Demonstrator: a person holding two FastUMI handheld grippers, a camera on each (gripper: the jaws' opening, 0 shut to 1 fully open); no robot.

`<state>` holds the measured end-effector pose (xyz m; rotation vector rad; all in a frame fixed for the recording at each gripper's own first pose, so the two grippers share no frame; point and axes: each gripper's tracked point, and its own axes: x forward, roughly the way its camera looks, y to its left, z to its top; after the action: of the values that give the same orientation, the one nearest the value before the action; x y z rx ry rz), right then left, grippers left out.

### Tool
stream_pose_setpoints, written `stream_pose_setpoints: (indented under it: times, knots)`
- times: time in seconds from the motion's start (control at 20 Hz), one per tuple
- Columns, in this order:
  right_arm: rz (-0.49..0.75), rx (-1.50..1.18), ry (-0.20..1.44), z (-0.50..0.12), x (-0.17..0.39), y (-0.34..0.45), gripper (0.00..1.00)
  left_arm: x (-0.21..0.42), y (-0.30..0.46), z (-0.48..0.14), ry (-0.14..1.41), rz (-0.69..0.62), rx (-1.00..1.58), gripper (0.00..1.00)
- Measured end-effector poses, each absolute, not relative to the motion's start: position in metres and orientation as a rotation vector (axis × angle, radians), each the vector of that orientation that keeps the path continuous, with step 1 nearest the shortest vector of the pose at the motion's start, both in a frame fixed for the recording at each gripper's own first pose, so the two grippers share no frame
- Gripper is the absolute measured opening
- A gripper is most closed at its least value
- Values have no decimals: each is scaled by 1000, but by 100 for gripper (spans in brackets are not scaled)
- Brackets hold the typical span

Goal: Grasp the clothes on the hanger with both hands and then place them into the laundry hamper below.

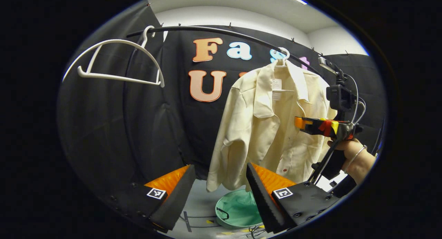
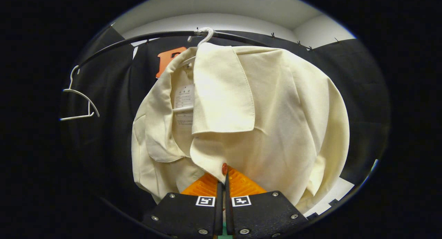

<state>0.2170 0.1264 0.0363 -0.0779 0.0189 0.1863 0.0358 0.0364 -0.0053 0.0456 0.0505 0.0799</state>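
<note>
Shirt (image 2: 276, 121) hangs lengthwise from the rail; right gripper (image 2: 223, 183) is clamped on its front edge, while left gripper (image 1: 221, 183), jaws apart, sits left of it, hamper (image 1: 238, 211) below.

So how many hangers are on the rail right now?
2. An empty white hanger hangs at the rail's left end; a second hanger, farther right, carries the cream shirt. More could be hidden beyond the shirt.
</note>
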Motion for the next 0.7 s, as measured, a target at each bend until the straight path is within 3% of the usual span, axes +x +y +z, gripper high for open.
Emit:
stream_pose_setpoints:
  times: [0.7]
  knots:
    - [199,-62,-28,63,185,90,0,124,-40,40,-29,-86,99,100]
